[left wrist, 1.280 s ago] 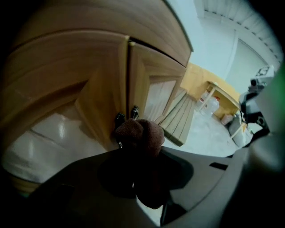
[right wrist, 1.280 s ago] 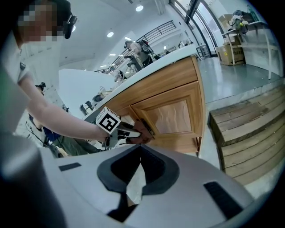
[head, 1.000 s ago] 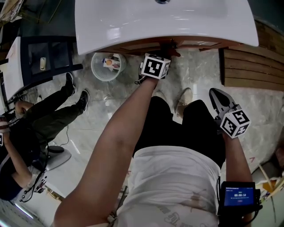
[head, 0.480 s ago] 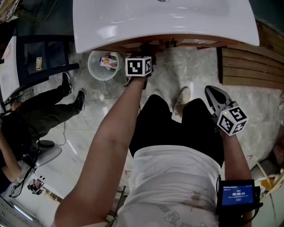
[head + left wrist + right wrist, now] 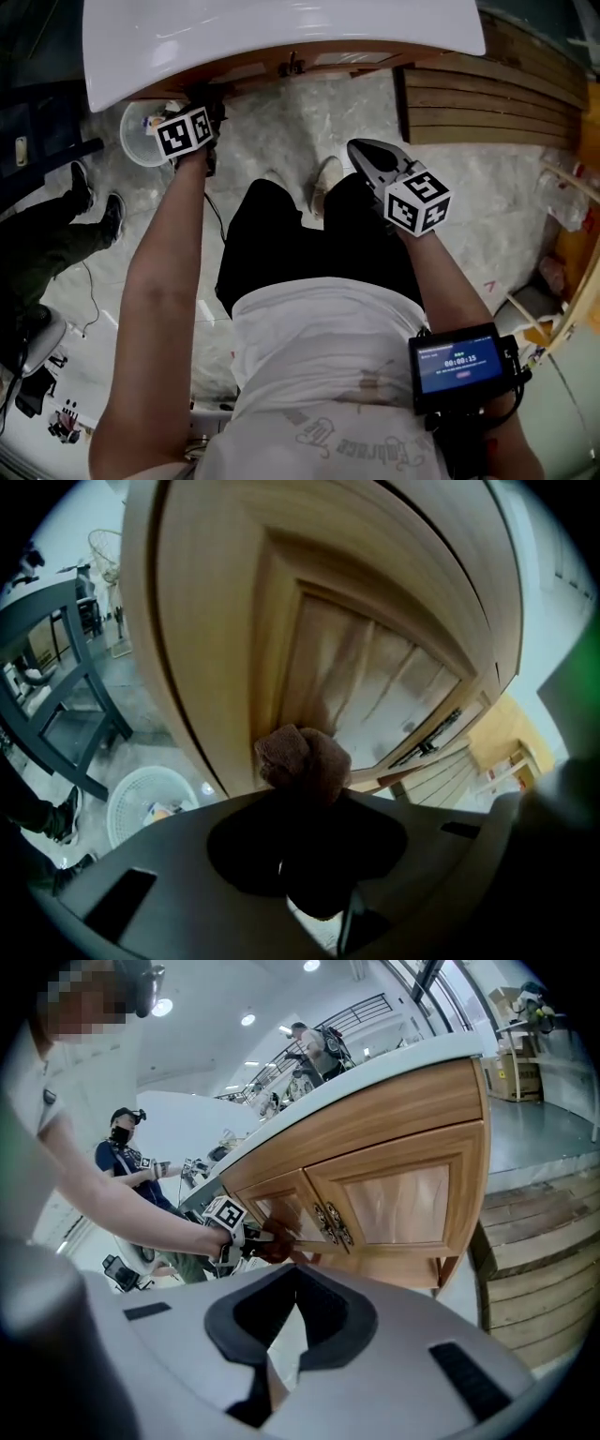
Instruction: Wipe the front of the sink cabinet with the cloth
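The wooden sink cabinet (image 5: 375,686) stands under a white sink top (image 5: 281,37). My left gripper (image 5: 300,794) is shut on a bunched brown cloth (image 5: 302,759), which presses against the left door panel. In the head view the left gripper (image 5: 208,105) reaches under the sink rim at the left. In the right gripper view the cloth (image 5: 274,1244) shows against the cabinet (image 5: 403,1194), left of the door handles (image 5: 330,1224). My right gripper (image 5: 364,152) hangs by the thigh, away from the cabinet, shut and holding nothing.
A white basket (image 5: 141,136) sits on the floor just left of my left gripper. A slatted wooden platform (image 5: 478,103) lies to the cabinet's right. A seated person's legs (image 5: 56,234) stretch out at the left. A dark table frame (image 5: 66,667) stands beyond the basket.
My left gripper has slid the cloth leftward along the cabinet front, from near the handles to the left door. The right gripper has stayed by the thigh.
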`<state>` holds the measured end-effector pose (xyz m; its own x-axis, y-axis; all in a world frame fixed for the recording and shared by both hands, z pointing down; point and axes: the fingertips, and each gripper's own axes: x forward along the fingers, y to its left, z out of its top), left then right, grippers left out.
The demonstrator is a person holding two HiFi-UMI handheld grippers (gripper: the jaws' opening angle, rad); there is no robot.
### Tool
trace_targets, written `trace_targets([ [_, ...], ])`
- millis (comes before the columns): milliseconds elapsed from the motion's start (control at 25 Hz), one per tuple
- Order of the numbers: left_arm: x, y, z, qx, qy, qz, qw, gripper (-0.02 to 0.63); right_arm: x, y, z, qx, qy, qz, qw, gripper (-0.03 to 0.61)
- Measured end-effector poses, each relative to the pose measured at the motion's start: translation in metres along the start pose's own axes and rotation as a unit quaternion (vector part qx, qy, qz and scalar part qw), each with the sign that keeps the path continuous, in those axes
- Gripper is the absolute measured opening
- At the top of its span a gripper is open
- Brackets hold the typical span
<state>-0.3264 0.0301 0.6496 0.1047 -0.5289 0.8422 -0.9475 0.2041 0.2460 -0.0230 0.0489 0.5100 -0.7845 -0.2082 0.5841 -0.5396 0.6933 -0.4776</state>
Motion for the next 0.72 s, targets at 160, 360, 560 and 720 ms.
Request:
trace_targets([
  [160,-0.004,0.012,-0.006,-0.008,-0.001,0.01,0.9999,0.106,0.006,0.004,0.007,-0.01,0.004,0.008,1.0,0.014],
  [360,-0.008,0.036,-0.014,0.001,-0.01,0.033,0.9994,0.106,0.032,0.01,0.021,-0.016,-0.009,0.024,1.0,0.014],
  [560,-0.002,0.059,-0.025,-0.018,-0.006,0.058,0.9981,0.106,0.059,0.018,0.035,-0.028,-0.023,0.045,0.998,0.014],
  [720,0.004,0.054,-0.019,-0.018,-0.015,0.05,0.9985,0.106,0.066,0.022,0.046,-0.035,-0.03,0.052,0.998,0.014],
])
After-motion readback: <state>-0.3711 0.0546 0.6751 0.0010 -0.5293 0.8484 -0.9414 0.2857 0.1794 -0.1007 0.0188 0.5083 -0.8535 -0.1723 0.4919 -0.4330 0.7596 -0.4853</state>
